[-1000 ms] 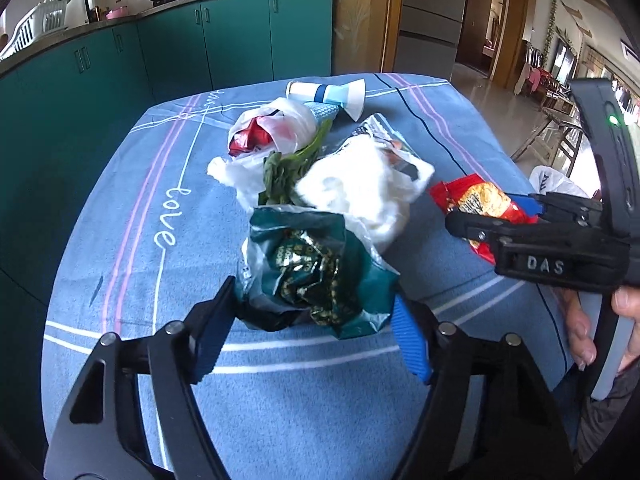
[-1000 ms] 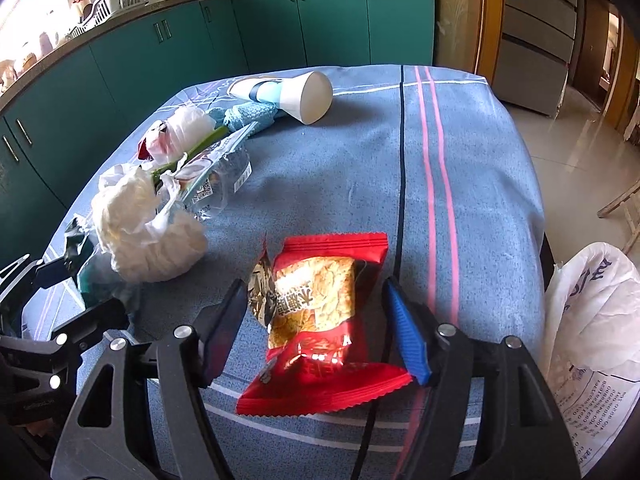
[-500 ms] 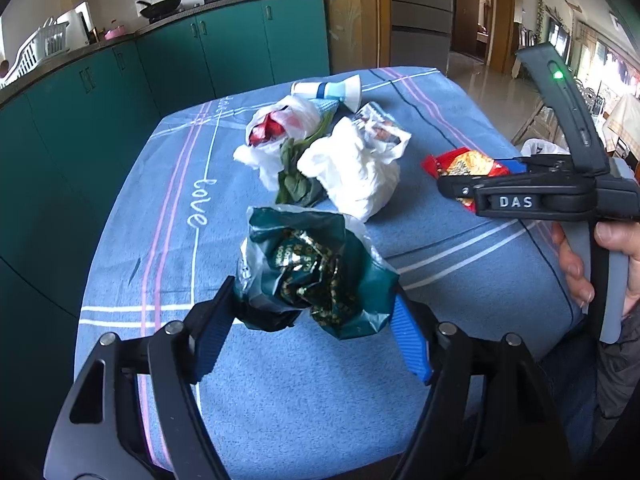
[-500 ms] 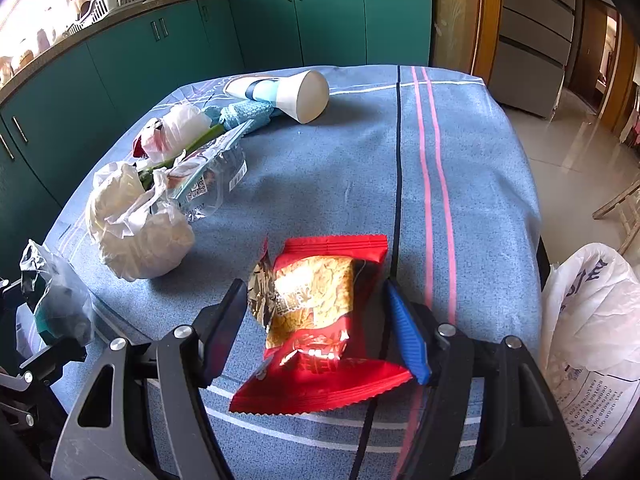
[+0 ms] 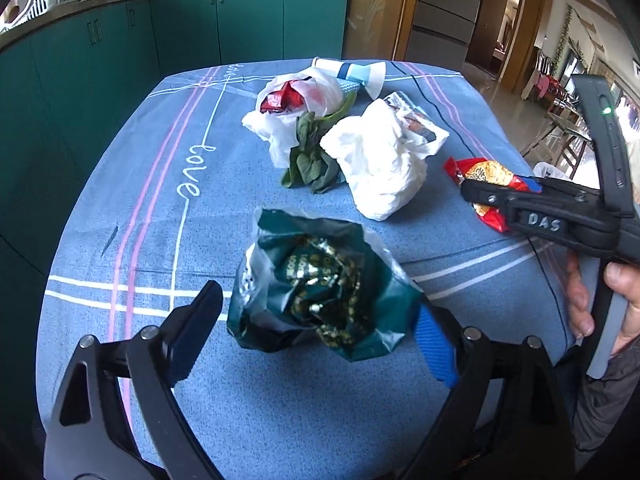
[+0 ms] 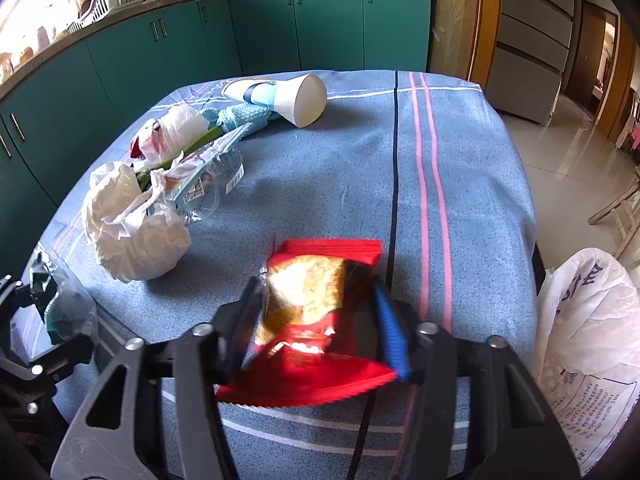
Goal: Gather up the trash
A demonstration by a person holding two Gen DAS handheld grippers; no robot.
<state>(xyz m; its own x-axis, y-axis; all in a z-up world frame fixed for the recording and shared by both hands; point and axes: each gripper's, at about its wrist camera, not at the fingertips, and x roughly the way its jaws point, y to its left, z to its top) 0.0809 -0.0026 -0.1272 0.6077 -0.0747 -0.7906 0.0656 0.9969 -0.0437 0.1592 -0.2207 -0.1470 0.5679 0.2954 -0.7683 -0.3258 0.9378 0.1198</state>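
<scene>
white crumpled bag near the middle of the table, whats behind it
A clear printed wrapper pokes out from behind the white crumpled bag, with a green stalk beside it. How far the wrapper reaches under the bag is covered.

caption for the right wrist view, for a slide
Right gripper closing its fingers on a red snack packet on the blue tablecloth.

The red snack packet [image 6: 316,312] is smeared by motion blur between the right tongs [image 6: 316,324], so its print cannot be read. In the left wrist view the same tongs cover most of it. The white sack [image 6: 588,332] beside the table [image 6: 460,184] is cut off by the picture's edge (its lettering too small to read). The green bag's [image 5: 320,292] underside is hidden.
</scene>
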